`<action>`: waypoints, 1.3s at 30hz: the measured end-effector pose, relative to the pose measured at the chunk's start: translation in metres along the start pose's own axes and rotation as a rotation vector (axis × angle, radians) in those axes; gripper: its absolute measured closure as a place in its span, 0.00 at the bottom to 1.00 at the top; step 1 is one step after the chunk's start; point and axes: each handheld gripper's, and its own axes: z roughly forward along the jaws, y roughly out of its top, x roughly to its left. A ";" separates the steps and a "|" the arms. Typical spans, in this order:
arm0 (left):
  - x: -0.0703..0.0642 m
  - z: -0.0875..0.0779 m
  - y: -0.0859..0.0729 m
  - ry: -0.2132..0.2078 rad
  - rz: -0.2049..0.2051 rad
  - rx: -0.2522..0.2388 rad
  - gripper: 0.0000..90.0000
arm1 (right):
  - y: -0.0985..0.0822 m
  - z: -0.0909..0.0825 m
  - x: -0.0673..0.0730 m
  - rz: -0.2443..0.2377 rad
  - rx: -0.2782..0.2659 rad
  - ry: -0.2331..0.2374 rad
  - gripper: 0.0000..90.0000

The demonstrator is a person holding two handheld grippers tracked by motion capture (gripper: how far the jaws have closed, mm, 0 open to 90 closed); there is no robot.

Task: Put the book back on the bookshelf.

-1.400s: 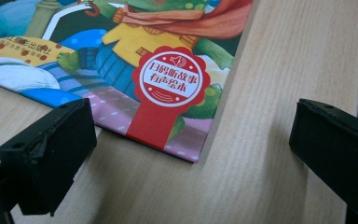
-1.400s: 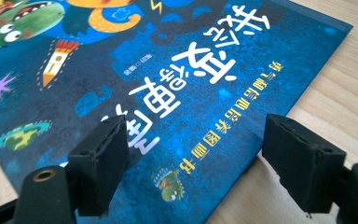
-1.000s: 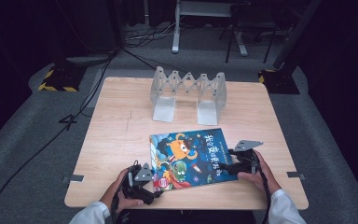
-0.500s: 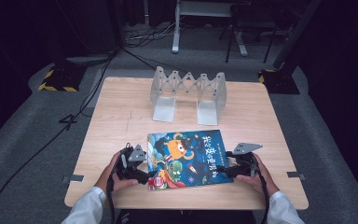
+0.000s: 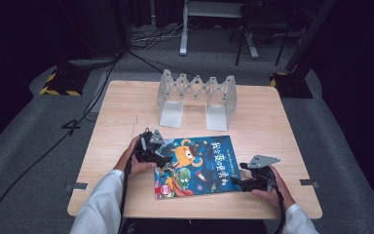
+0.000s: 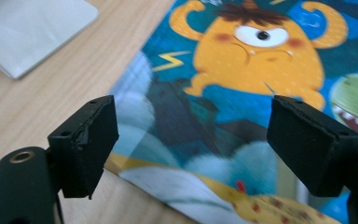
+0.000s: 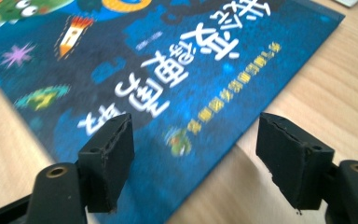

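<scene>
Fingers (image 6: pixel 313 144) blurred over book (image 6: pixel 242 88), seemingly apart.

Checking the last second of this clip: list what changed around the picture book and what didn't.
The left claw moved up the book's left edge, from its near corner toward the far one, jaws open. The right claw has just been closing slightly, jaws straddling the book's right edge, not gripping. The picture book stayed flat, and the metal rack stayed put.

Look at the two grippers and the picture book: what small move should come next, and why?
Probably close the right gripper on the book's near corner. Its jaws have just been closing, still apart, with that edge between them, while the left gripper hangs open over the opposite edge, gripping nothing.
</scene>
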 end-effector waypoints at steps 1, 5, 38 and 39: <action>0.002 0.005 0.001 -0.004 0.016 0.026 0.18 | -0.005 -0.004 0.001 0.004 -0.002 -0.001 0.31; 0.010 0.011 0.000 -0.041 -0.042 0.023 0.18 | -0.010 -0.010 0.005 -0.003 0.000 0.013 0.31; 0.007 -0.002 -0.017 -0.167 -0.003 0.048 0.14 | -0.013 -0.011 -0.002 0.028 -0.004 0.018 0.30; 0.007 -0.002 -0.017 -0.167 -0.003 0.048 0.14 | -0.013 -0.011 -0.002 0.028 -0.004 0.018 0.30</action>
